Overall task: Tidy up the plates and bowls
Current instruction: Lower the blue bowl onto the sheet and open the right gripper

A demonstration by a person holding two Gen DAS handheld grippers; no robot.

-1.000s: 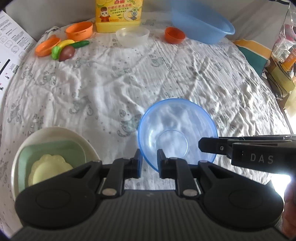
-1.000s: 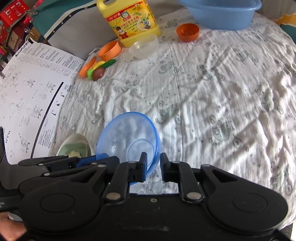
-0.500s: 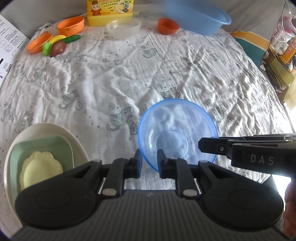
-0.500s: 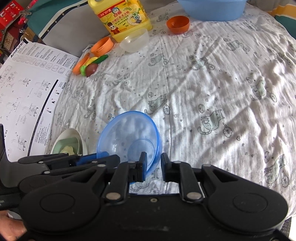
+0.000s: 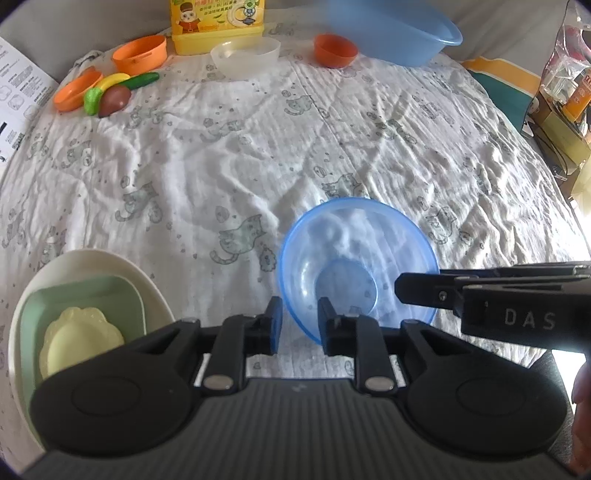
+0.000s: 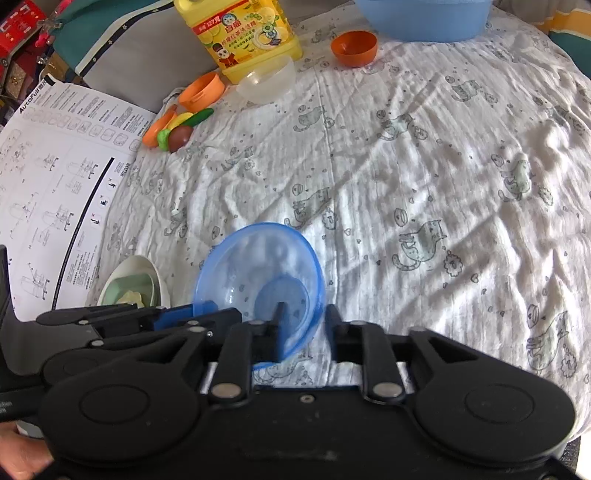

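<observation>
A clear blue bowl (image 5: 358, 266) (image 6: 262, 284) rests on the cat-print cloth, between my two grippers. My left gripper (image 5: 300, 321) straddles the bowl's near left rim. Its jaws are opening and the pads stand off the thin wall. My right gripper (image 6: 306, 328) straddles the right rim the same way, one finger inside the bowl; its jaws are opening too. Each gripper shows in the other's view: the right gripper (image 5: 417, 291), the left gripper (image 6: 199, 314). To the left lies a stack: a cream plate (image 5: 110, 266), a green square plate (image 5: 81, 295) and a small yellow dish (image 5: 81, 339).
At the far edge stand a clear bowl (image 5: 245, 53), an orange bowl (image 5: 335, 50), an orange cup (image 5: 140, 53), toy vegetables (image 5: 114, 99), a yellow detergent jug (image 5: 218, 26) and a big blue basin (image 5: 395, 29). A printed sheet (image 6: 55, 166) lies left of the cloth.
Both grippers' jaws have spread apart from the blue bowl's rim, which they pinched before. The bowl stays where it was, beside the plate stack.
</observation>
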